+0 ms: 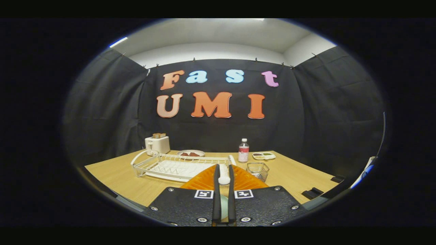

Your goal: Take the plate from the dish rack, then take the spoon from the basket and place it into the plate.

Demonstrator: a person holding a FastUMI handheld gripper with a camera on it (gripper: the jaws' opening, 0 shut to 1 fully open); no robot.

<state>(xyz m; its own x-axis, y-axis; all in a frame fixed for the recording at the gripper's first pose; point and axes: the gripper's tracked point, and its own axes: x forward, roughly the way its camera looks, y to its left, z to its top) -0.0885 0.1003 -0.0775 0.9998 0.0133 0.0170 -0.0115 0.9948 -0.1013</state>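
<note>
Take the white dish rack [177, 165] as your landmark on the wooden table [112, 177]. Behind its left end stands a white toaster [157, 144] with bread in its slots, and just behind its middle sits a small plate of food [190, 153]. At the rack's right end, close in front of you, lies the orange plate [245, 180], already out of the rack and flat on the table. Your gripper [223, 170] hovers over that plate with its fingers [216, 183] nearly together, clamped on the white spoon [223, 178], whose handle end pokes up between them. Right of the rack's far corner stands a bottle [243, 150]; nearer, beside the plate, is the wire basket [258, 170]. Beyond the bottle rests a small tray [264, 156]
</note>
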